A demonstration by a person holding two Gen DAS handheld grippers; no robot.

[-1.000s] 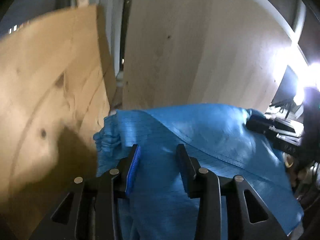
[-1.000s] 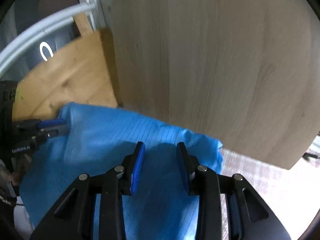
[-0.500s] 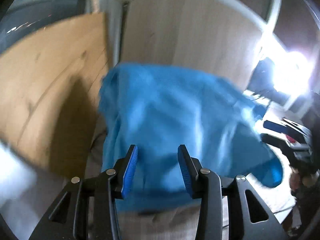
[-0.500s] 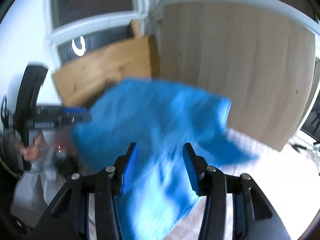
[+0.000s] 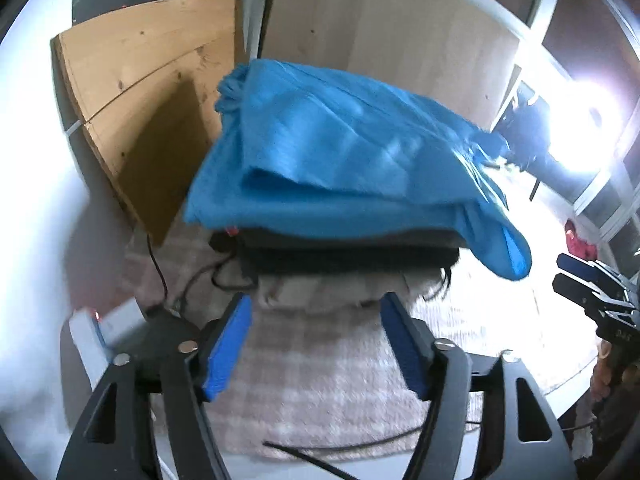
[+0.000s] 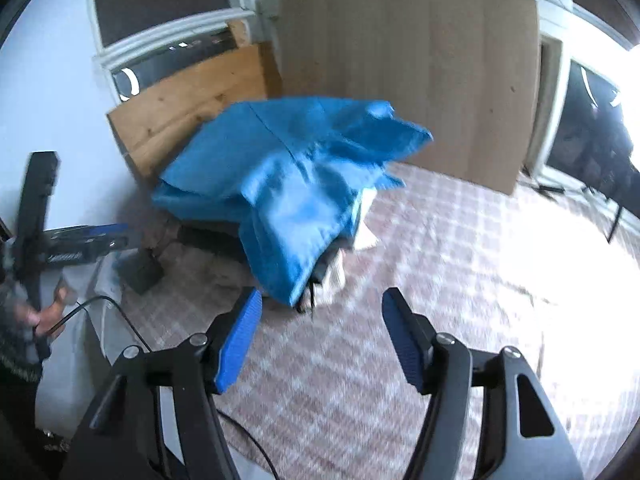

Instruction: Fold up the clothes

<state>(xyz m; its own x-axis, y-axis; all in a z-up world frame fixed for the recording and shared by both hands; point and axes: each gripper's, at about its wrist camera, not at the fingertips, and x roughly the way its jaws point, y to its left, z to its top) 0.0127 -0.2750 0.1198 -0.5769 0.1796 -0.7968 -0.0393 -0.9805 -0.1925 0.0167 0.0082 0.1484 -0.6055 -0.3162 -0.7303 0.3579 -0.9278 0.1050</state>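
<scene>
Garment: bright blue, thin woven cloth with faint grid lines (image 5: pixel 352 148), folded in layers, draped over a stack of dark and pale textiles (image 5: pixel 344 256); one sleeve-like end hanging off the right edge.
Left gripper (image 5: pixel 316 344): black frame, blue ribbed pads, jaws spread wide, nothing held, short of the stack.
Right gripper (image 6: pixel 320 336): same build, jaws spread wide, nothing held, apart from the garment.
Surface: pale plaid-patterned fabric covering (image 6: pixel 440 264), soft texture.
Backdrop: knotty pine board (image 5: pixel 152 80) beside light wood-grain panel (image 6: pixel 420 72), both upright.
Writing: none legible; small label on the opposite gripper body too blurred to read.
</scene>
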